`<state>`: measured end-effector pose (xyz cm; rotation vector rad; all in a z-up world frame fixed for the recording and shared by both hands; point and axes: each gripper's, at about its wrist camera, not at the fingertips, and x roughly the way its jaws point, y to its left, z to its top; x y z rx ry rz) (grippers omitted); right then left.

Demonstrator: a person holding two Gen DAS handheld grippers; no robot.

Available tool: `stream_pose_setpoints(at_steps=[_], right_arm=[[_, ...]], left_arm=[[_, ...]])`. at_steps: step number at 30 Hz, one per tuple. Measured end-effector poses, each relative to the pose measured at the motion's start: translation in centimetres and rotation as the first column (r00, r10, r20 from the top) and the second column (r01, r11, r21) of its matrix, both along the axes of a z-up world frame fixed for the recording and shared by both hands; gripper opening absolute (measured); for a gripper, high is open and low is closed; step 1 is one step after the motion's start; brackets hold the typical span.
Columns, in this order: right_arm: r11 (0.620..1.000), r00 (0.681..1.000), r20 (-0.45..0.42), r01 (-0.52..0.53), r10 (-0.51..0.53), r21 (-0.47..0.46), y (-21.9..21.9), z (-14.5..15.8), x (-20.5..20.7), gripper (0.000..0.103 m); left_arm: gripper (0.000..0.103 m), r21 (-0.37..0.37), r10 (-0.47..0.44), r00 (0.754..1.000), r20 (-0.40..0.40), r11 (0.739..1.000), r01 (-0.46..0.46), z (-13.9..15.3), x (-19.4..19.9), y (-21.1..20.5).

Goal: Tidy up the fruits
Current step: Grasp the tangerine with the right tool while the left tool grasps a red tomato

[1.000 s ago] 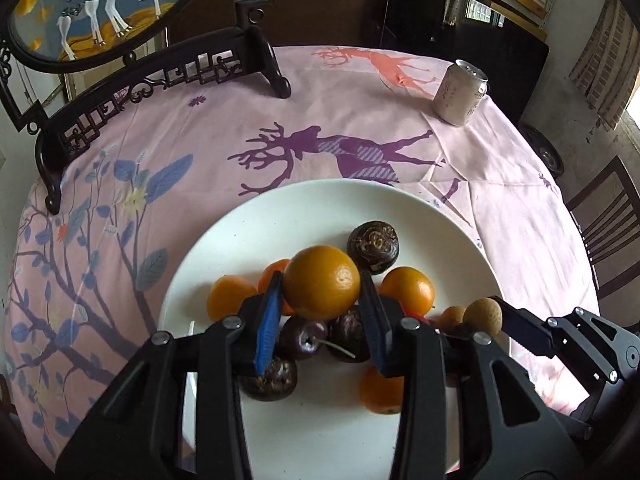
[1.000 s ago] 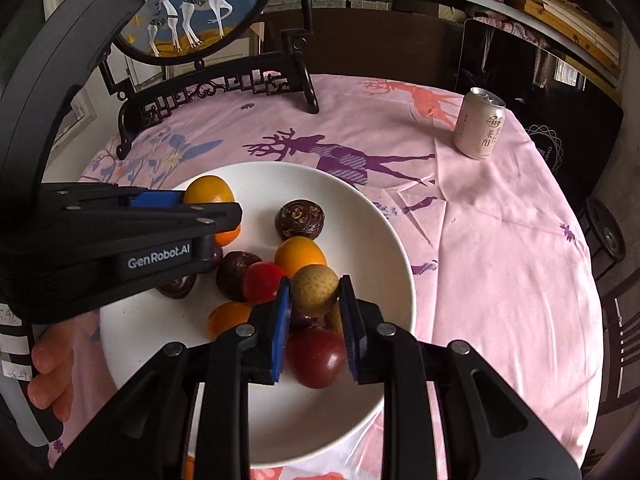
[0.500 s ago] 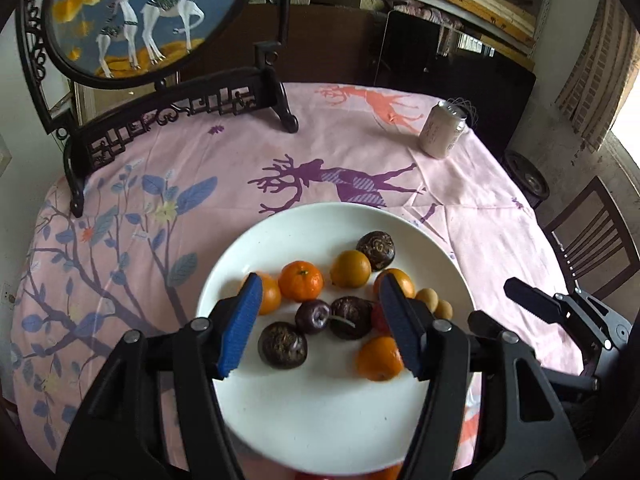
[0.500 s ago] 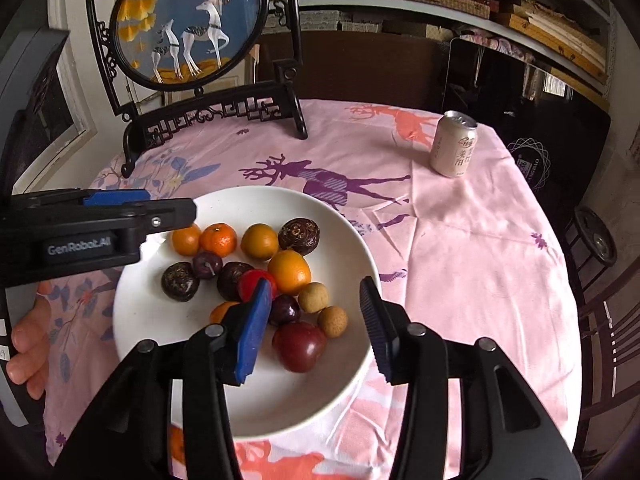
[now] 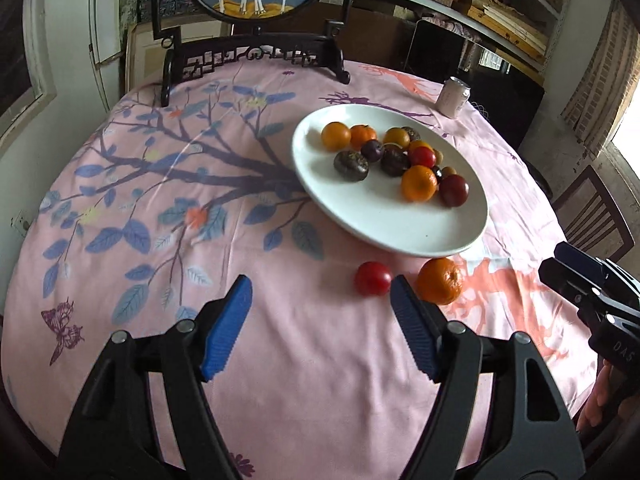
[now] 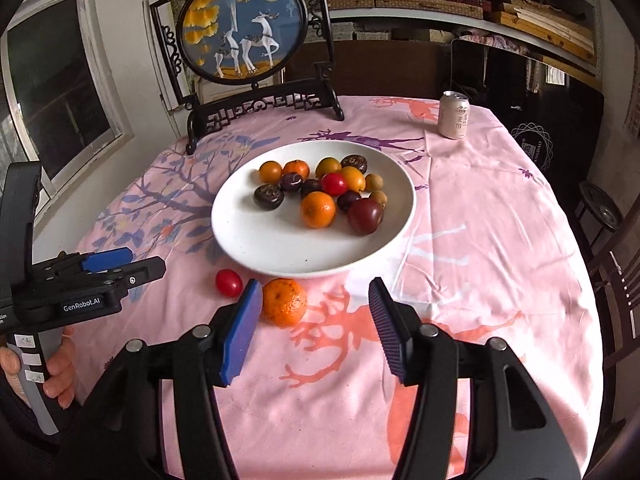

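Now, going left to right, your left gripper is empty, its jaws opening over bare cloth; the small red fruit and the loose mandarin lie on the cloth just beside the plate's near rim, the rest piled on the plate; your right gripper is likewise empty and opening, the mandarin just beyond its left pad. I'd judge both round fruits could roll off toward the table edge if a pad nudges them, and a hard squeeze may bruise the red one. The pink tablecloth is wrinkled; a framed deer screen, a drink can and shelves stand behind.
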<state>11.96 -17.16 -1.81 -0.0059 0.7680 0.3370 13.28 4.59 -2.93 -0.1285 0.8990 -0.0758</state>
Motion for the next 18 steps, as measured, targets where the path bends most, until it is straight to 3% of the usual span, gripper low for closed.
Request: stream_pose_setpoints(at_steps=[5, 9, 11, 13, 14, 18], right_arm=[[0.998, 0.993, -0.112, -0.049, 0.045, -0.030, 3.2, -3.8, 1.3, 0.059], [0.996, 0.990, -0.141, -0.023, 0.010, -0.089, 4.7, -6.7, 3.5, 0.059], [0.997, 0.985, -0.170, -0.030, 0.017, -0.073, 5.1, -7.7, 4.6, 0.059], [0.997, 0.986, -0.163, -0.038, 0.027, -0.065, 5.5, -8.2, 5.3, 0.054], [0.996, 0.986, -0.165, -0.050, 0.038, -0.069, 5.7, -8.4, 5.4, 0.045], [0.997, 0.989, -0.143, -0.033, 0.023, -0.068, 4.7, -7.3, 4.4, 0.045]], left_arm=[[0.073, 0.003, 0.018, 1.000, -0.010, 1.000, -0.018, -1.0, -0.9, 0.6], [0.073, 0.004, 0.013, 0.999, -0.031, 1.000, -0.013, -1.6, -0.8, 0.5], [0.073, 0.004, 0.009, 0.999, -0.032, 1.000, -0.008, -1.6, -0.8, 0.5], [0.073, 0.006, 0.007, 0.999, -0.035, 1.000, -0.007, -1.7, -0.7, 0.2], [0.073, 0.008, 0.007, 0.999, -0.038, 1.000, -0.006, -1.8, -0.5, 0.2], [0.072, 0.009, -0.011, 0.998, -0.065, 1.000, 0.011, -2.4, 0.4, -0.8]])
